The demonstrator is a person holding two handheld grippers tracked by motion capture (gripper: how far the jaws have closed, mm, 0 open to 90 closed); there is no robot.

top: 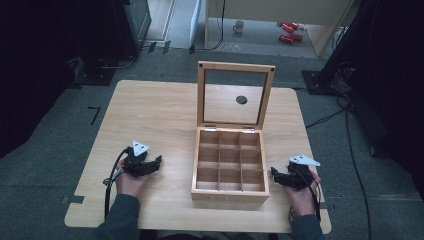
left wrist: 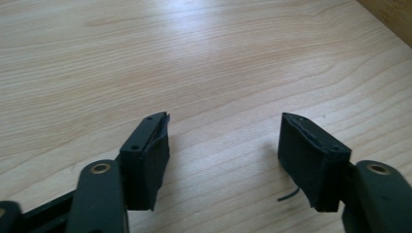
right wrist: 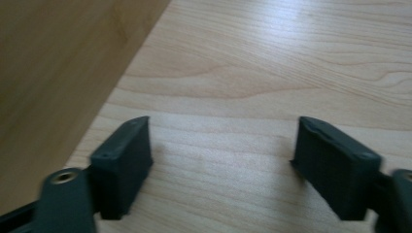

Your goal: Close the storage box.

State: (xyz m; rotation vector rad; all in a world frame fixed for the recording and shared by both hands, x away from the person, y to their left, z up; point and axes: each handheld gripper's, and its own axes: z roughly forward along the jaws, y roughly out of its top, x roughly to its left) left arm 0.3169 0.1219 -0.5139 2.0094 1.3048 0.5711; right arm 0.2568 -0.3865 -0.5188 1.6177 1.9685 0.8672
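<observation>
Wooden box (top: 230, 167) sits on the desk (top: 150, 115) right of centre, its near wall close to the near edge, its lid (top: 235, 95) standing upright at the far side. Nine compartments in three rows divide the inside, and all look bare. Through the lid's window a dark round spot (top: 241, 99) shows on the desk behind.

Left gripper (top: 159, 161) rests on the desk left of the box, apart from it, jaws spread wide with nothing between them; its own view shows bare wood between the pads (left wrist: 145, 160). Broad open desk lies left and far of it. Right gripper (top: 274, 172) lies just beside the box's right wall (right wrist: 58, 73), jaws parted and holding nothing, with a narrow strip of desk to the right edge.

On the floor beyond stand a mug (top: 239, 26) and red cans (top: 288, 31).
</observation>
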